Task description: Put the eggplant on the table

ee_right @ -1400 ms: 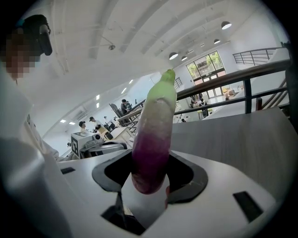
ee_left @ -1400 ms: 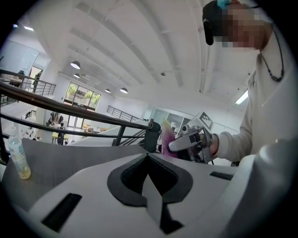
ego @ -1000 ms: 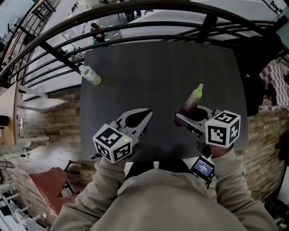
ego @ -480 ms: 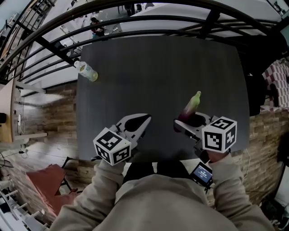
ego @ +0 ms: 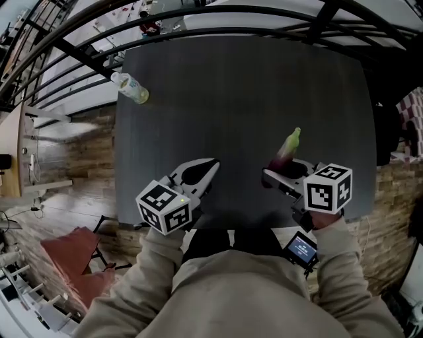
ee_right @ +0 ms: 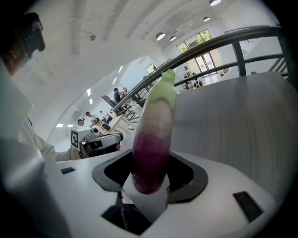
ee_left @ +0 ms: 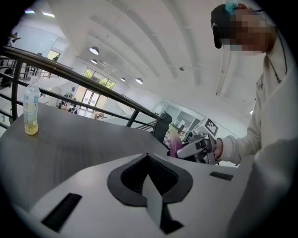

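The eggplant (ego: pixel 288 149), purple at the base and pale green at the tip, stands tilted up out of my right gripper (ego: pixel 281 173), which is shut on its purple end above the near right part of the dark table (ego: pixel 244 92). In the right gripper view the eggplant (ee_right: pixel 153 139) fills the gap between the jaws of the right gripper (ee_right: pixel 151 169). My left gripper (ego: pixel 210 165) hovers over the near left part of the table, shut, with nothing in it. In the left gripper view its jaws meet at the tip of the left gripper (ee_left: pixel 148 156), and the eggplant (ee_left: pixel 174 142) shows beyond.
A clear plastic bottle (ego: pixel 131 88) with yellowish drink stands at the table's far left corner, also the bottle (ee_left: pixel 30 107). A black railing (ego: pixel 198 16) runs behind the table. The table's near edge lies just under both hands. A small screen (ego: pixel 301 247) hangs below my right wrist.
Both grippers have sunk lower toward the table top. The eggplant stays in the right gripper's jaws, and the left gripper stays shut and empty.
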A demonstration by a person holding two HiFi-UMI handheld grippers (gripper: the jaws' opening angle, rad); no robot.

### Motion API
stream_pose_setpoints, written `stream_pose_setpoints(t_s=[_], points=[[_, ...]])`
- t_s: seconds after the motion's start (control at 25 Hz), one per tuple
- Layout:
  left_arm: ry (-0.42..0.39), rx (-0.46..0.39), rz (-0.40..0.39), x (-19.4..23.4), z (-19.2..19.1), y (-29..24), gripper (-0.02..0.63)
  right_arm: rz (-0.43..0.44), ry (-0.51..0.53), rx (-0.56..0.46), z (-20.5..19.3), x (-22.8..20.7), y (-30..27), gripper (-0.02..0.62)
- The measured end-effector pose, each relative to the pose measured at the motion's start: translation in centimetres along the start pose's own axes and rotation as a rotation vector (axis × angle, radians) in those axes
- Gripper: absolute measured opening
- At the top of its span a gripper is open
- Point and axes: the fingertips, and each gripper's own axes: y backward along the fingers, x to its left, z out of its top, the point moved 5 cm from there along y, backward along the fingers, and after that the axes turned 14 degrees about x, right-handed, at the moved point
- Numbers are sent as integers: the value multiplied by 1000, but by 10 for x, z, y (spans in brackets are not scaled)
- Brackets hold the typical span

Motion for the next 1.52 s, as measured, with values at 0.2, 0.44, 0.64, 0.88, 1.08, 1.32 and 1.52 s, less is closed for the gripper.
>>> stream_pose_setpoints(t_s=[0.2,0.44,0.64,0.88,1.08,1.32,1.52], points=[[23,38,-7,2,-23,-11,5,-2,-13,51,-10,-13,-14,230],[32,74,-10,2,-37,-14,5,-29,-67,107,-29,-39,-30,230],[63,83,8,15,-52,-17,5,-43,-77,145,-39,-52,-46,230],[102,88,17,24,-66,-23,5,-62,-73,214,-55,-62,-59,230],[121,102,15,25,-78,-26,5,-68,-98,266,-70,-71,-69,230],[133,113,-3,24,-85,-31,5,-71,-123,313,-76,-75,-80,230],[140,121,-15,21,-92,-35,5,-93,-134,343,-84,-82,-88,230]])
